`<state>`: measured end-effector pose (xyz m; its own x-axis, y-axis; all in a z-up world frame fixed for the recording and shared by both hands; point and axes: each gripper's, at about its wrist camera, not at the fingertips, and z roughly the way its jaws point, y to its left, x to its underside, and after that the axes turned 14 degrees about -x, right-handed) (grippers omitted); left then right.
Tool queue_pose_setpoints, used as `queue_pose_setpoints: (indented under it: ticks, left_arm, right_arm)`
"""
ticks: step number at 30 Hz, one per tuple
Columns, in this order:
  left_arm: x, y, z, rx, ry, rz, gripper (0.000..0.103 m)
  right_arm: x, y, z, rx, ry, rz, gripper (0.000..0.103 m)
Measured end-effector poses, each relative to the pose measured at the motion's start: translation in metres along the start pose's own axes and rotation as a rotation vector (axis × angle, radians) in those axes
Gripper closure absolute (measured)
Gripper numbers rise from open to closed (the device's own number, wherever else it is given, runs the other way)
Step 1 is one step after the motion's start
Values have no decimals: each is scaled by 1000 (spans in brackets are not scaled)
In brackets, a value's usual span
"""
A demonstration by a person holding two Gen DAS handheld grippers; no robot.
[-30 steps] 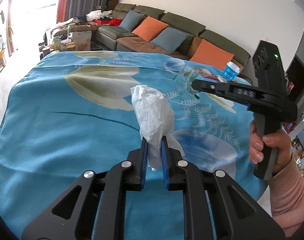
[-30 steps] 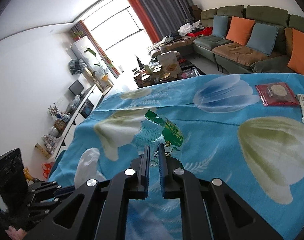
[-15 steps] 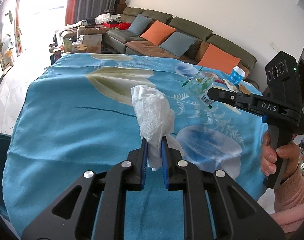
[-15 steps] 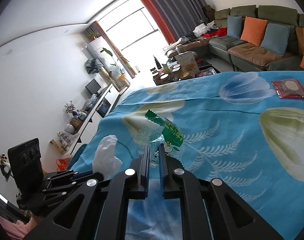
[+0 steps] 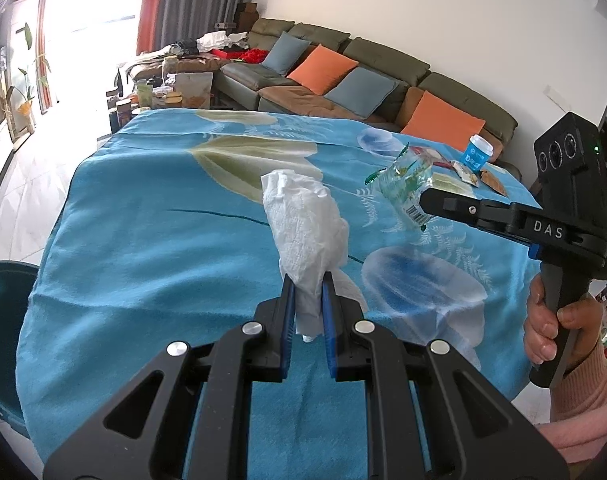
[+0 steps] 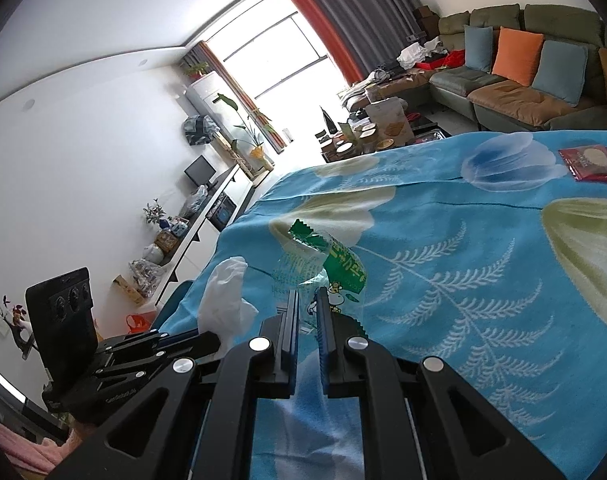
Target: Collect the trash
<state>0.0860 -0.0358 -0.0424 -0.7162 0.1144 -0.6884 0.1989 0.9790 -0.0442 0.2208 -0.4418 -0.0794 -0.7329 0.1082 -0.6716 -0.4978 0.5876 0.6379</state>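
Nearest in the left wrist view, the left gripper (image 5: pixel 306 296) is closed narrowly on a crumpled white tissue (image 5: pixel 305 226), which stands up out of the blue pads and is lifted clear of the blue flowered tablecloth (image 5: pixel 151 240). To the right and a little farther off, the right gripper (image 5: pixel 423 204), gripped by the person's right hand (image 5: pixel 551 326), is pinched on a clear wrapper with green print (image 5: pixel 403 180), also held above the cloth; the right wrist view confirms that its jaws stand close together on the wrapper's lower edge. At the near left corner of the table, below the cloth's edge, part of a dark teal bin (image 5: pixel 3 312) shows, though its opening is mostly out of view. Both pieces of trash look already picked up, so the step in hand seems to be carrying them to a container. If the teal bin is the target, the next move calls for swinging both grippers leftward and down past the table edge, then opening each one over the bin's mouth; the tissue is light and may cling to the pads, and the wrapper could drift as it falls. Farther across the table, at the far right, lie a red packet (image 6: pixel 591 162), a few smaller snack packets (image 5: pixel 469 174) and a blue paper cup (image 5: pixel 477 154), likely still to be collected. Beyond the table stands a sofa (image 5: pixel 383 76) with orange and blue cushions.
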Motion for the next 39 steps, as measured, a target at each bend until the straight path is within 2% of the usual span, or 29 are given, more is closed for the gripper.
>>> queue_pose_setpoints:
  ticks: [39]
  left_arm:
    - [8, 9, -22, -50, -33, -9, 90]
  right_arm:
    - [11, 18, 13, -69, 27, -21, 96]
